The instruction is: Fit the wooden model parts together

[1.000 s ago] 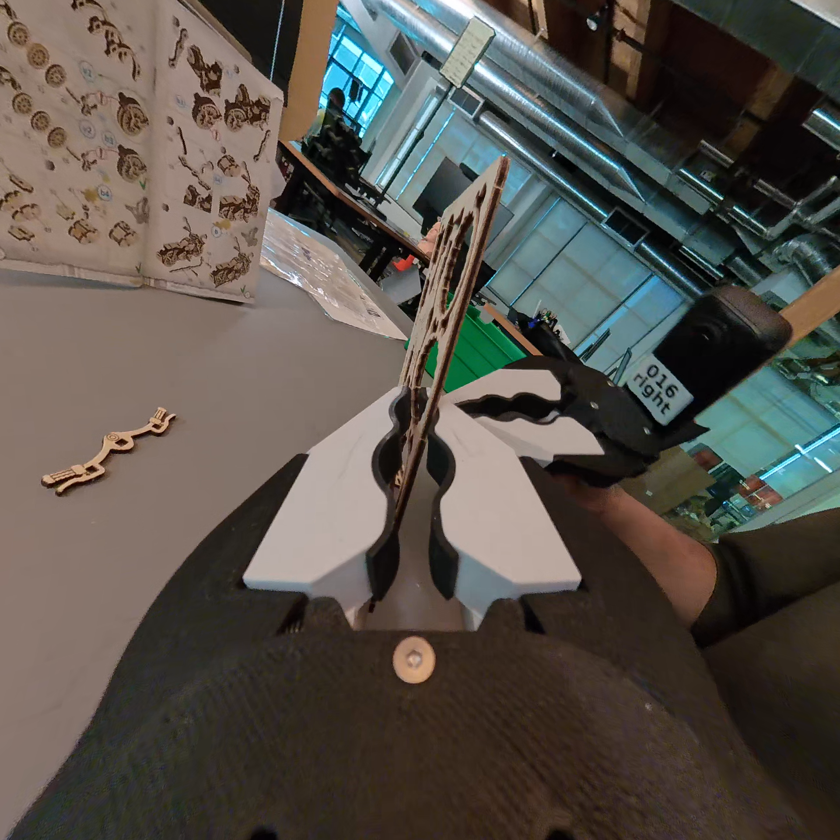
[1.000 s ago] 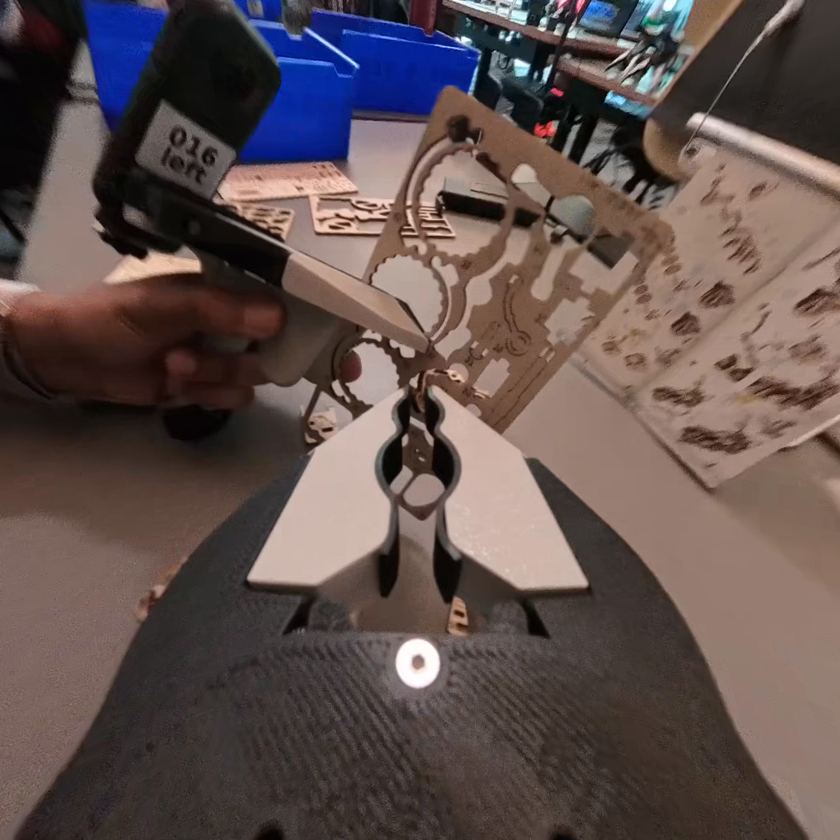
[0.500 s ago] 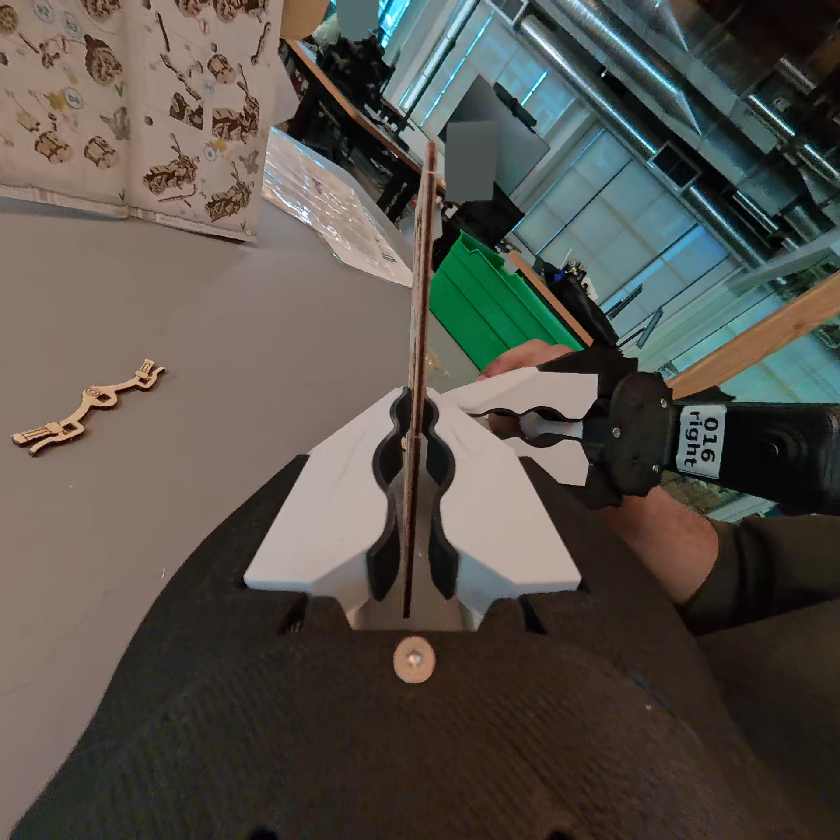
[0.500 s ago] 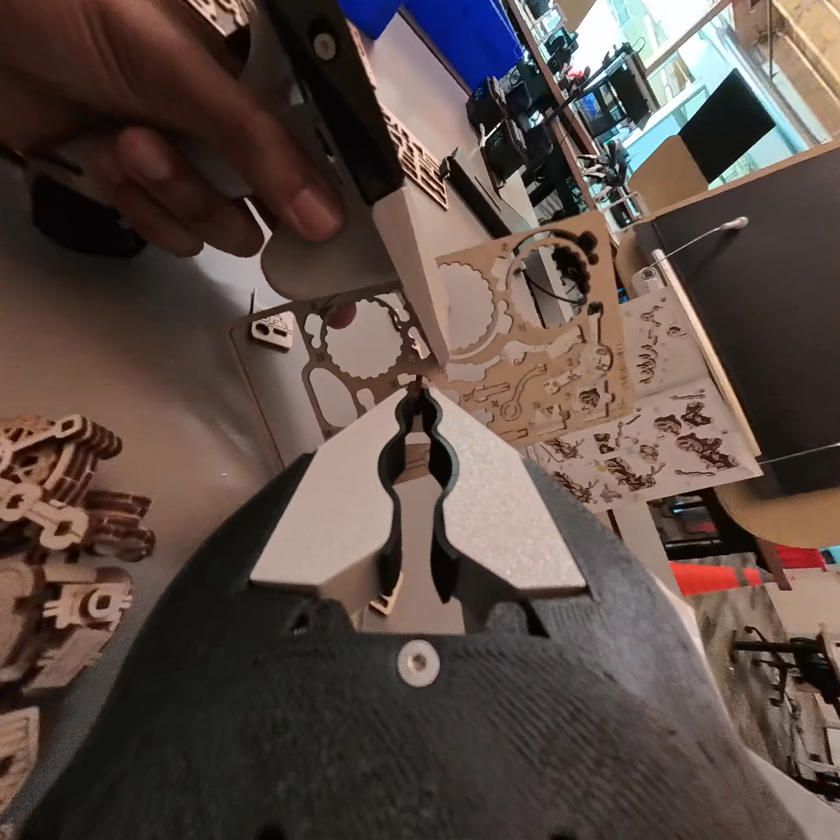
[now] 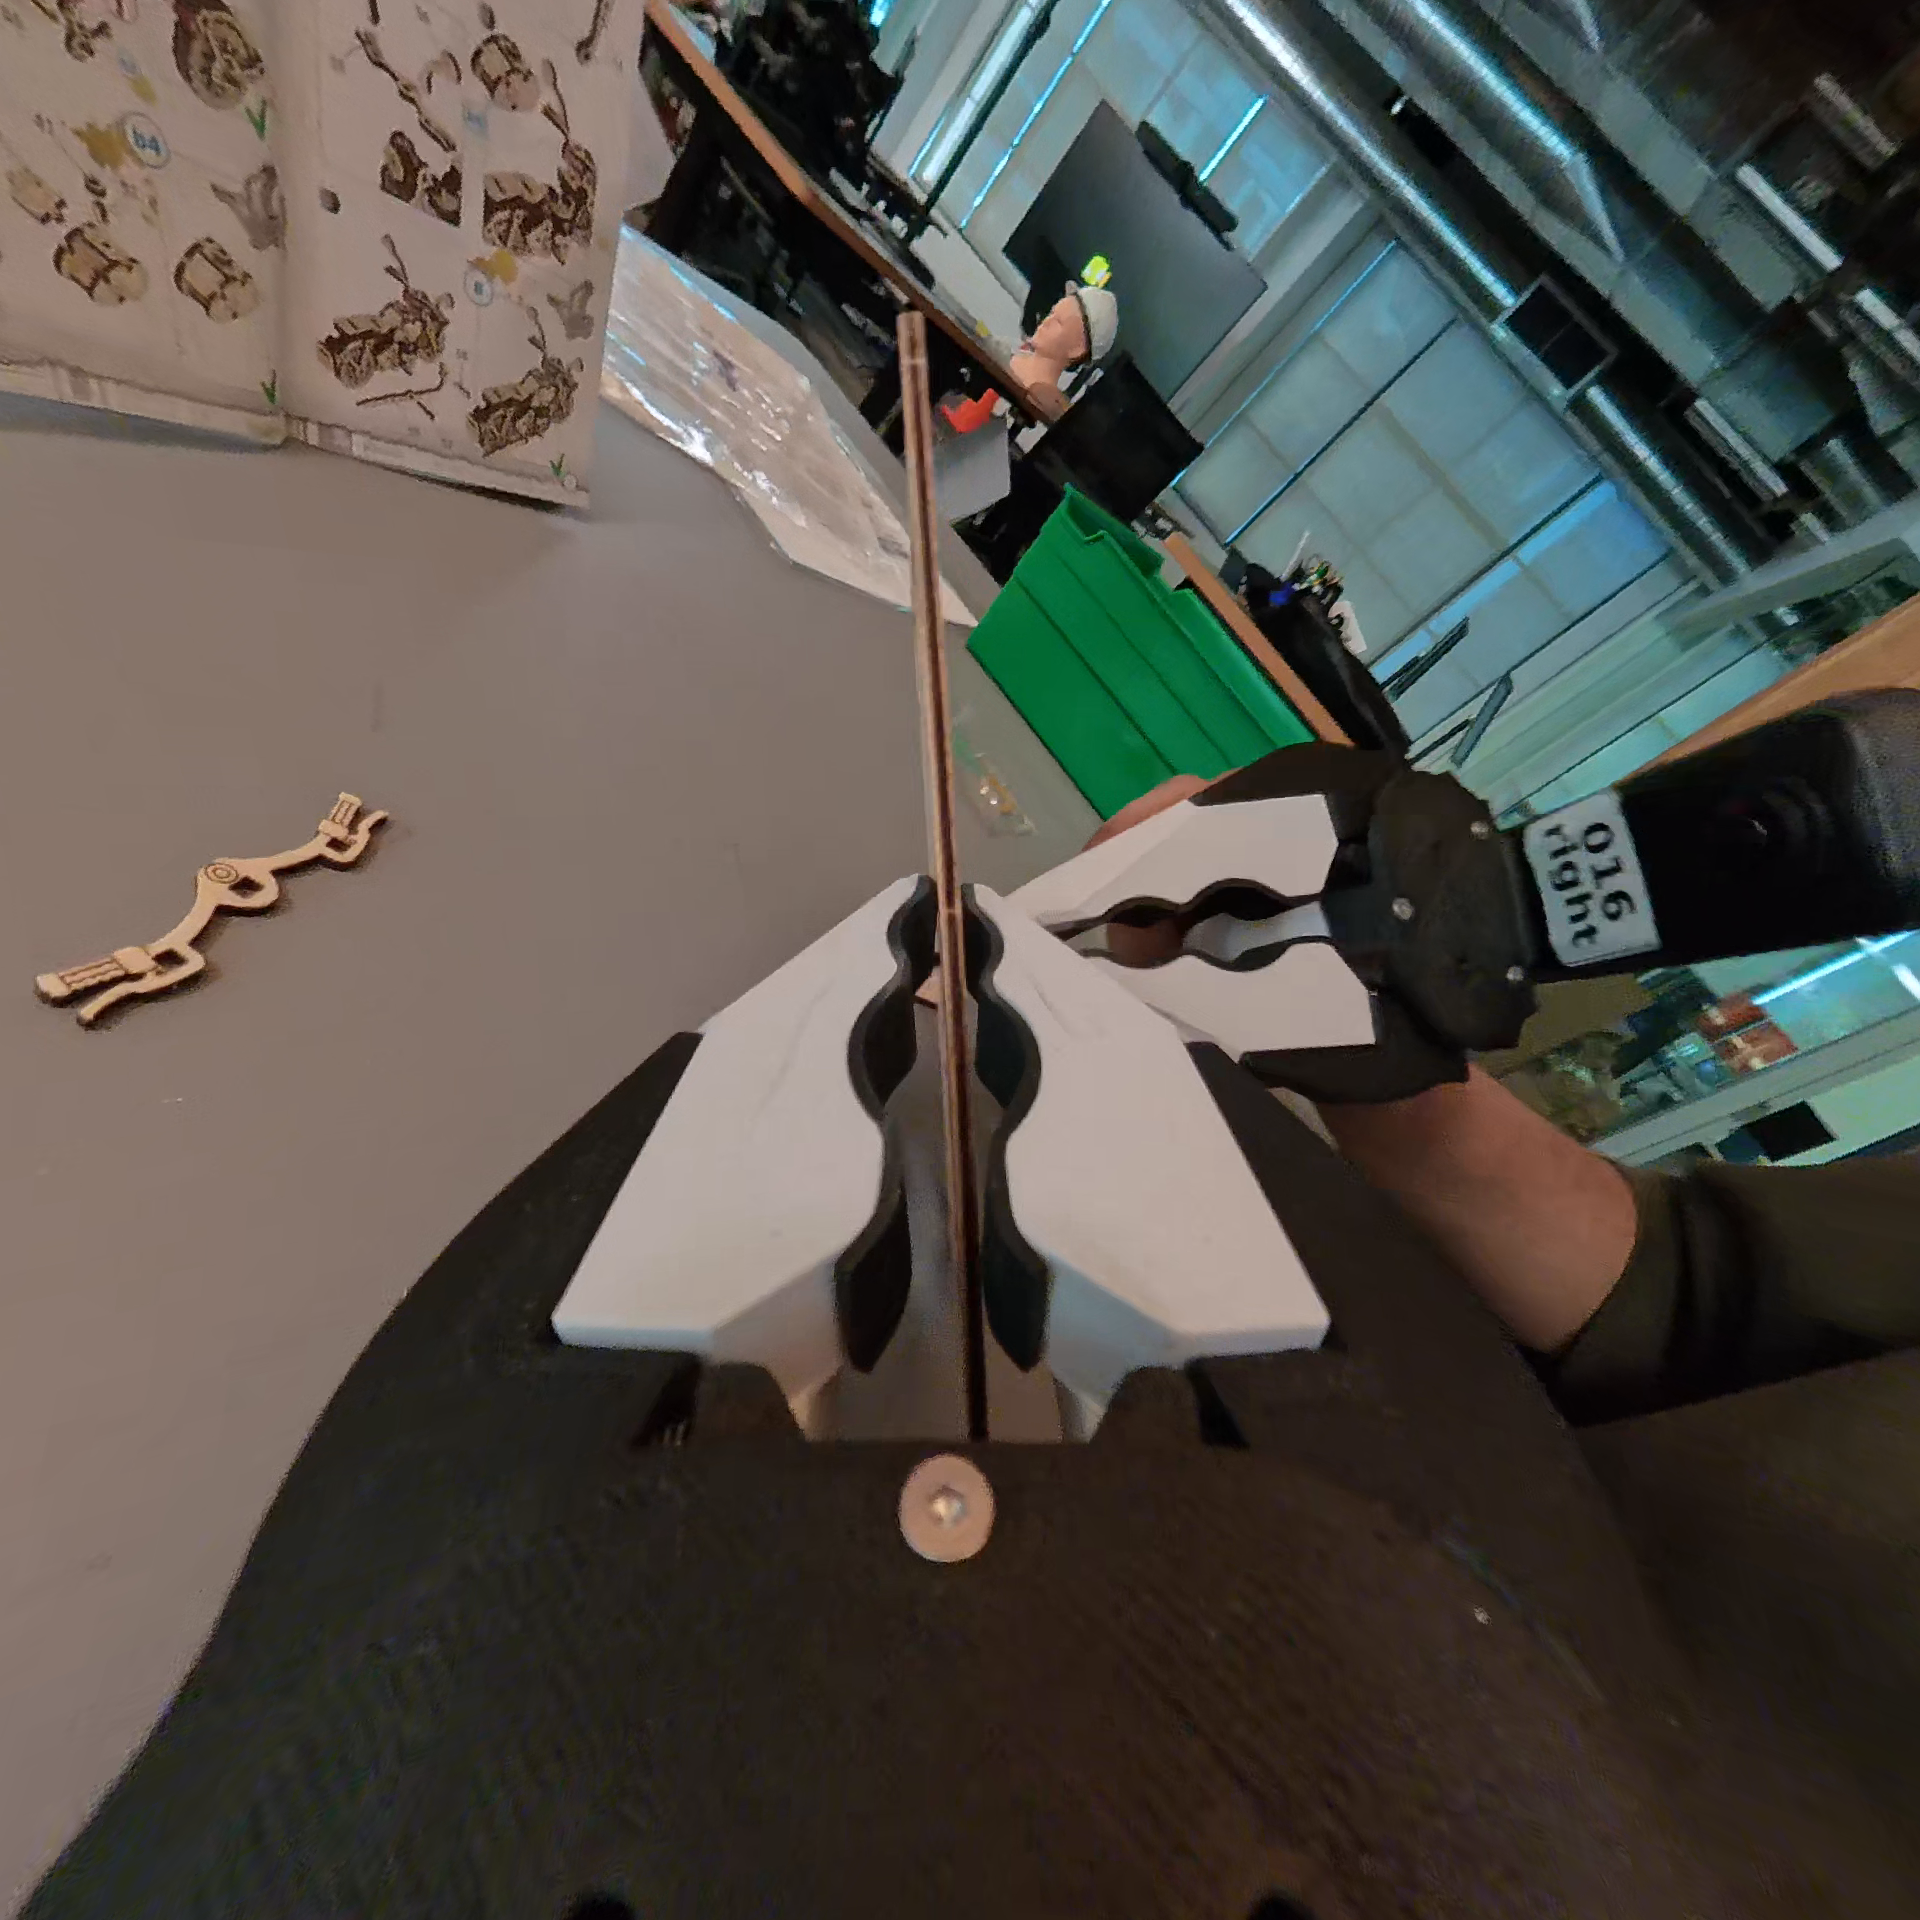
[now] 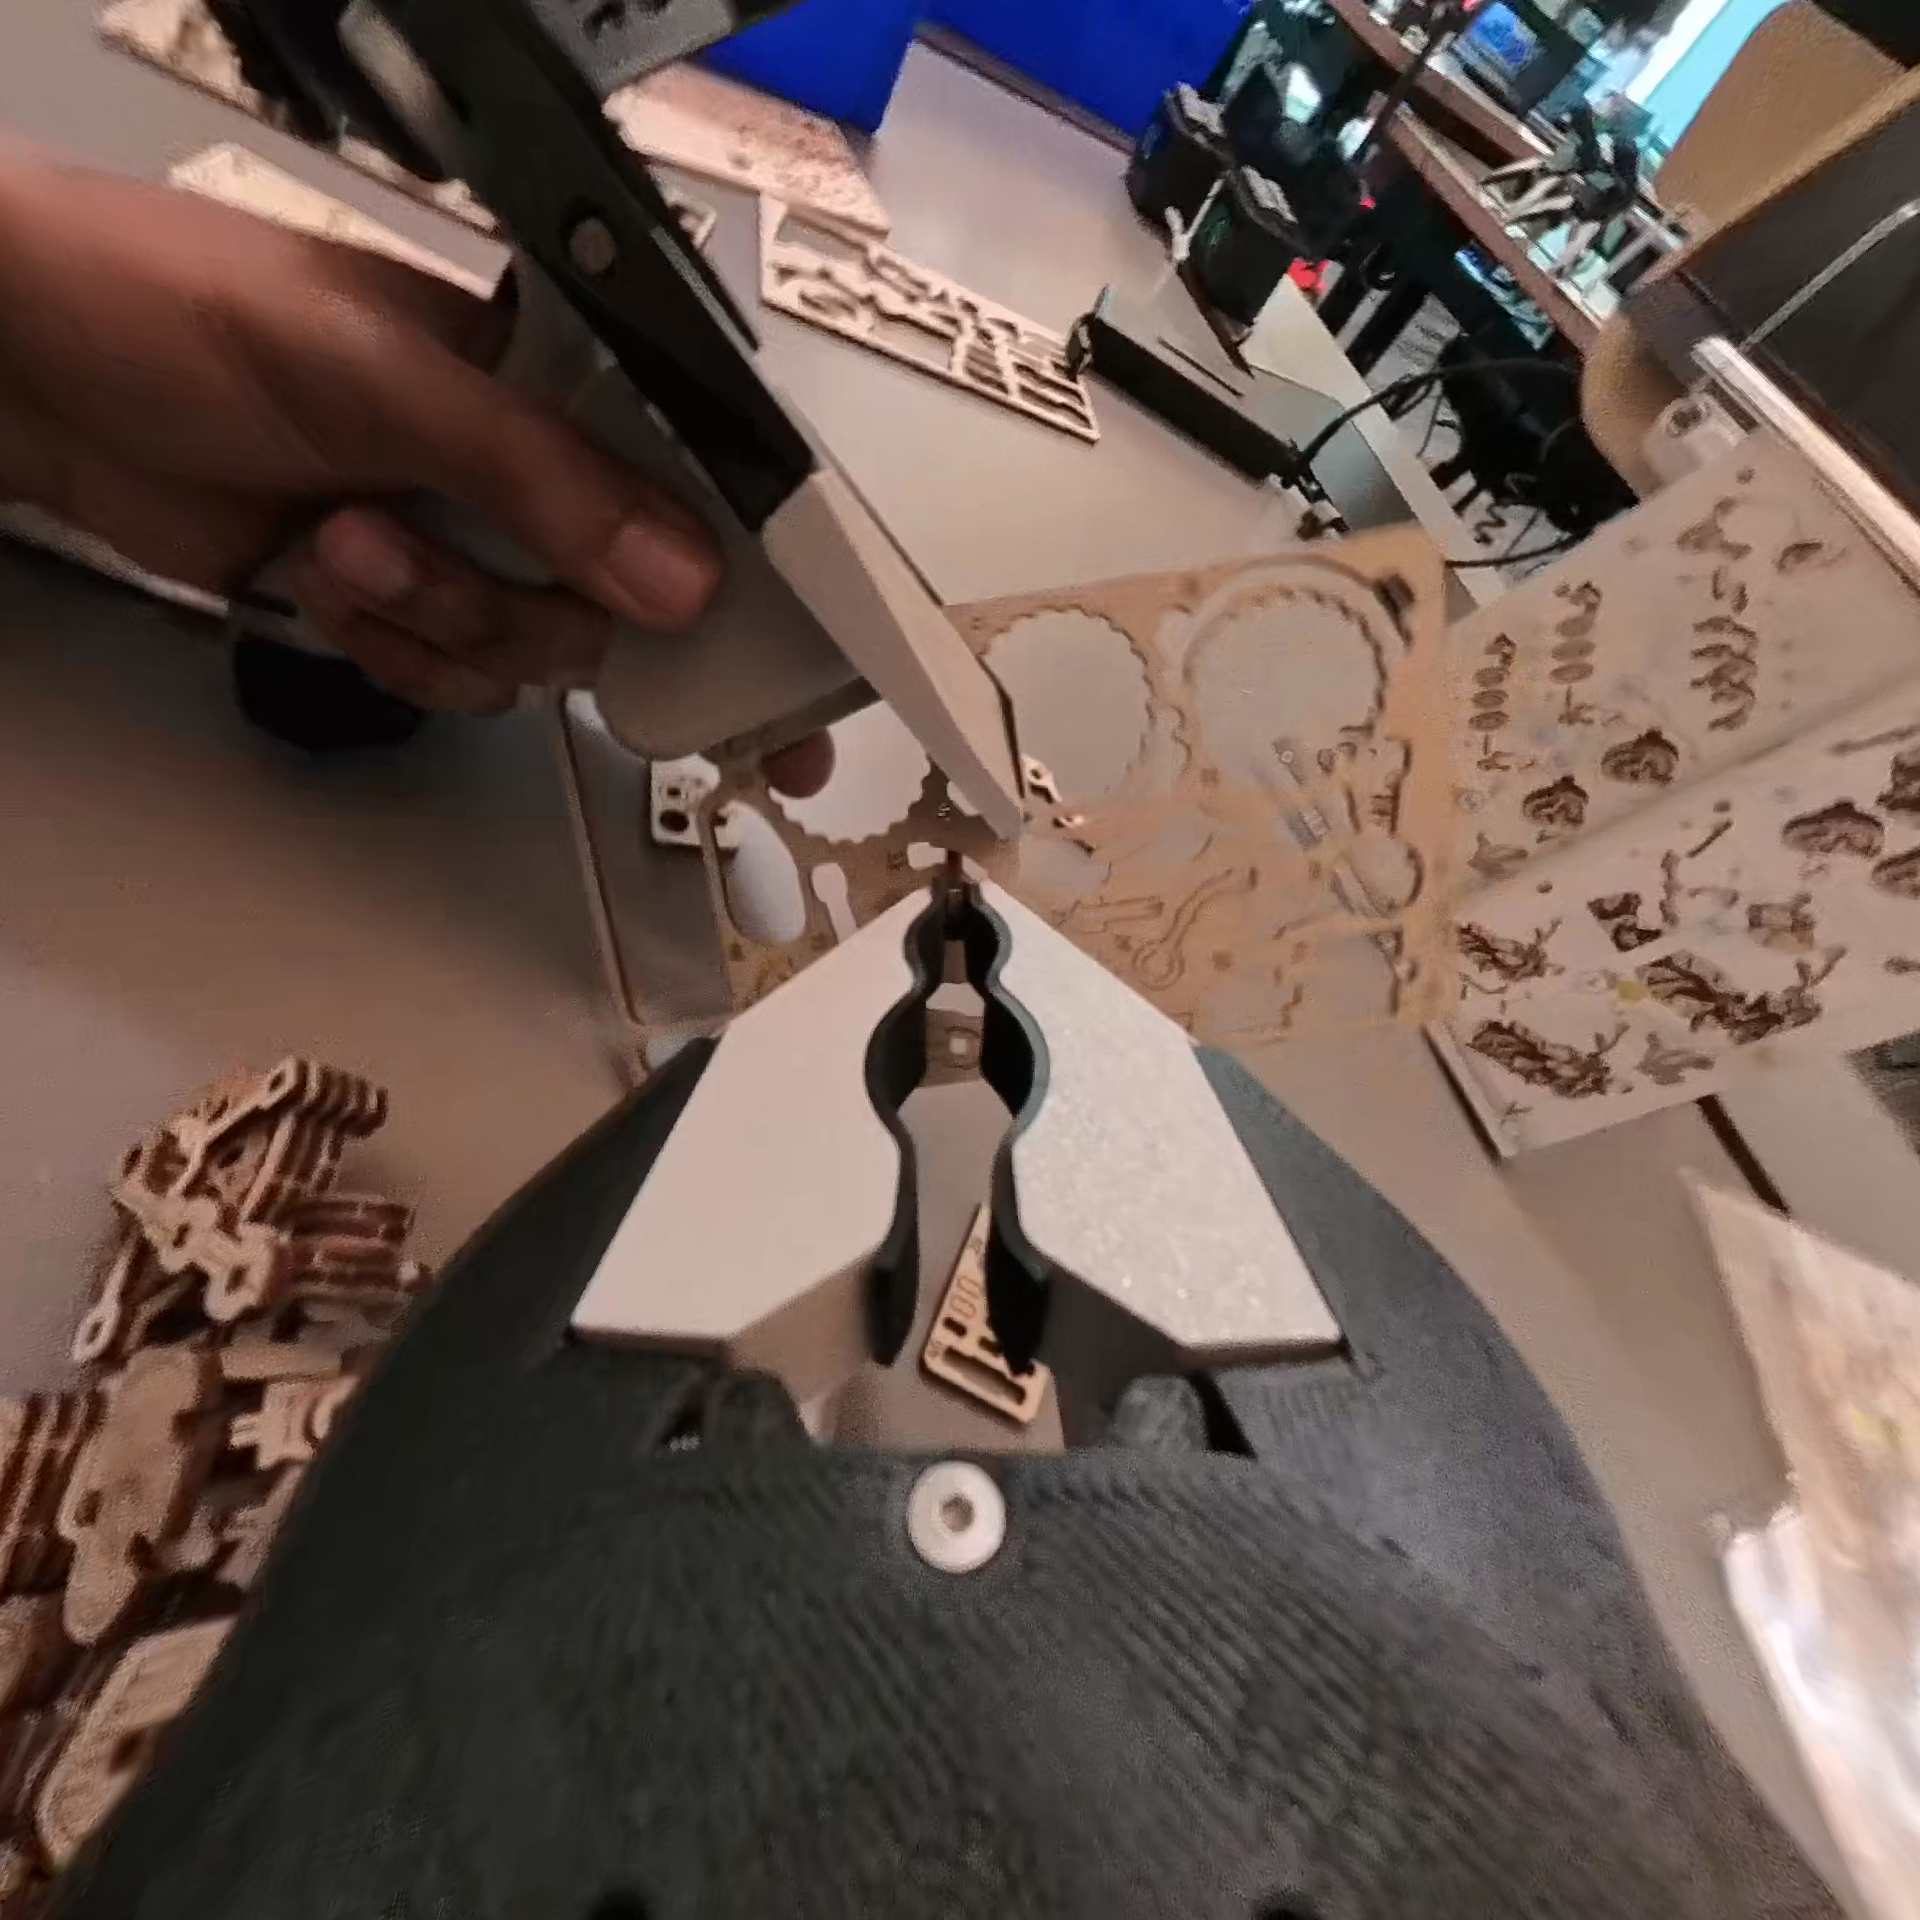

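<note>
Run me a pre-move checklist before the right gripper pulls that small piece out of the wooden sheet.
1. Left gripper clamped on the wooden sheet: ok, sheet stands edge-on between its fingers.
2. Right gripper closed at the sheet: ok, tips pinched together.
3. Small piece actually caught in the right tips: cannot tell, too small and blurred.
4. Sheet lifted off the table: ok.
5. Loose wooden part out of the way: ok, lying apart on the table.
6. Assembled wooden model clear of the right gripper: ok, off to the side.

White printed label [image 5: 1590,896] on the right gripper [image 5: 1049,914] body; printed instruction sheet [image 5: 312,229] beyond it. Wording not transcribed.
</note>
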`<action>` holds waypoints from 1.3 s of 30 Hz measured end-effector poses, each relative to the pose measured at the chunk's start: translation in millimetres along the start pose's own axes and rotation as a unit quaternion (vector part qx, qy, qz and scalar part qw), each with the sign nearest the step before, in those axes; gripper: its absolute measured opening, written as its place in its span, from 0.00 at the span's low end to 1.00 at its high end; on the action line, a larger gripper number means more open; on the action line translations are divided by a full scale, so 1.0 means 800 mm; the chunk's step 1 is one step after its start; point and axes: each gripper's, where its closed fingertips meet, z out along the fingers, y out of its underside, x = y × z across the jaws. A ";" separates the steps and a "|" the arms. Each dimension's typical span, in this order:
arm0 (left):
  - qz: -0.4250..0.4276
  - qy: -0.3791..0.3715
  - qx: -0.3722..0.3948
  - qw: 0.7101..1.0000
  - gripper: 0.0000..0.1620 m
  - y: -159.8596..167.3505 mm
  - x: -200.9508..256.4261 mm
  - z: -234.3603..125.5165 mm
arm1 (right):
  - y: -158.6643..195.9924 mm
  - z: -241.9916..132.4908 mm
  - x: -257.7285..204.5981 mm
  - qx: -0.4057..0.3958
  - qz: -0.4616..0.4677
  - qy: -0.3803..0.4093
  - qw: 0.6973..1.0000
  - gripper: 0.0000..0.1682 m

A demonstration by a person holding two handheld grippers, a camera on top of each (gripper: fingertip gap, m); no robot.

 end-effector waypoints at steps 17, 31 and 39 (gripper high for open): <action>0.026 -0.007 -0.072 0.997 0.00 0.024 -0.001 0.004 | 0.006 -0.011 0.014 -0.001 -0.152 0.057 0.987 0.01; -0.090 0.055 -0.023 0.994 0.00 0.007 0.005 -0.001 | -0.009 -0.014 0.022 0.048 0.002 0.040 0.998 0.00; -0.155 0.112 -0.085 0.978 0.00 0.025 0.015 -0.001 | 0.001 -0.026 0.008 0.032 -0.254 0.045 0.966 0.01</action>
